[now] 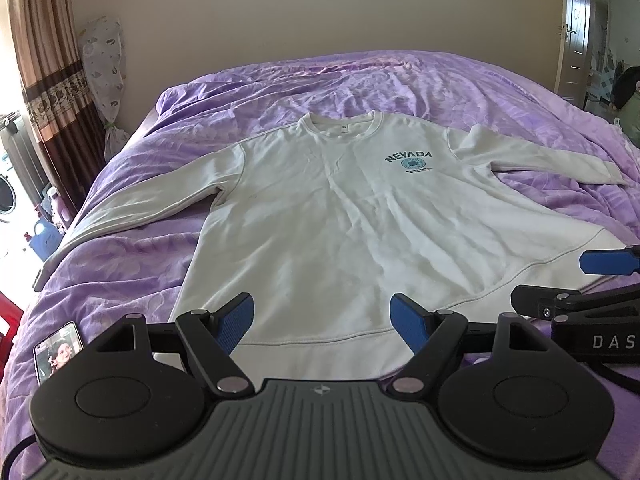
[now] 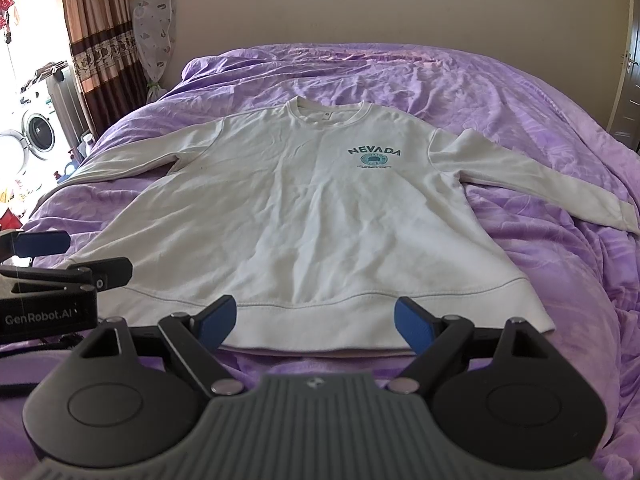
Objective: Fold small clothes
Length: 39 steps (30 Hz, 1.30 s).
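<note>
Left wrist, sweatshirt [image 1: 320, 216]: flat, face up on the purple bed [image 1: 140, 264], sleeves spread; judged soft, light, limp.
Left wrist, left gripper [image 1: 322, 322]: spread wide, empty, above the hem band [image 1: 320, 350].
Right wrist, right gripper [image 2: 315, 322]: wide, empty, at the hem's near edge.
Right wrist, hold: hem corners or sleeve cuff [image 2: 622, 220], my judgement; thick ribbing should pinch securely.

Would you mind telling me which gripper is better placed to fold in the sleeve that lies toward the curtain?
Probably the left gripper. It hovers open at the sweatshirt hem on the curtain side, nearer that sleeve; the right gripper, also open, sits further toward the other sleeve.
</note>
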Each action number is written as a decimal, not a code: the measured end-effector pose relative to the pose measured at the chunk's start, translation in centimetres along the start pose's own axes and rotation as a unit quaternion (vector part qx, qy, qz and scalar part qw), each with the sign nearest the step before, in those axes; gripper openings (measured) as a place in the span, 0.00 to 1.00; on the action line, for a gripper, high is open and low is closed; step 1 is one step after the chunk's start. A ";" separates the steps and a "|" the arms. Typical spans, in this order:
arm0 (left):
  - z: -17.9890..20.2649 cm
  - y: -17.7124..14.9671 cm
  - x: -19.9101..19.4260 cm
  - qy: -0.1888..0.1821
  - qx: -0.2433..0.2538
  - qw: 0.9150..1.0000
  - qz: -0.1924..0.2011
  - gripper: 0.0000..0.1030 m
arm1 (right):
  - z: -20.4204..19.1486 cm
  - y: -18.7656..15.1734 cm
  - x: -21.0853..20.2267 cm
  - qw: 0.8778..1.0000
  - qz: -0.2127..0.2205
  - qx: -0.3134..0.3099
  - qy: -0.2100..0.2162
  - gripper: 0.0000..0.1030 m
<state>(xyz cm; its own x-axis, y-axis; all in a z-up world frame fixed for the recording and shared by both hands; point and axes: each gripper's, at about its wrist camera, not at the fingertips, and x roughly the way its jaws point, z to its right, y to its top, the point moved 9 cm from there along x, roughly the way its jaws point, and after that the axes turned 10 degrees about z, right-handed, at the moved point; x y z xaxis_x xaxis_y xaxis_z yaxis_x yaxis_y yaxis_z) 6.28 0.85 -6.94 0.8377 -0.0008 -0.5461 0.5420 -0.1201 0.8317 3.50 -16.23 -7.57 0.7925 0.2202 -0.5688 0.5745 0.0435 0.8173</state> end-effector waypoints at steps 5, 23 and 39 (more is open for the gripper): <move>0.0 0.0 0.0 0.000 0.000 1.000 0.000 0.88 | 0.0 0.1 0.5 1.000 -0.003 -0.002 0.001 0.80; -0.1 -0.1 0.1 0.000 -0.001 1.000 0.000 0.88 | 0.0 0.0 0.9 1.000 -0.006 -0.004 0.000 0.80; -0.1 -0.2 0.1 0.000 -0.002 1.000 -0.001 0.88 | 0.2 -0.2 1.0 1.000 -0.010 -0.003 0.000 0.80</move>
<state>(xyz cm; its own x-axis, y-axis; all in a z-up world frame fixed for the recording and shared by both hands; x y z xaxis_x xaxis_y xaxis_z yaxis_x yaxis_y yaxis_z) 6.31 0.96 -7.12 0.8364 -0.0012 -0.5481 0.5443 -0.1168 0.8308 4.24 -16.18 -8.31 0.7812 0.2187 -0.5847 0.5885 0.0545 0.8067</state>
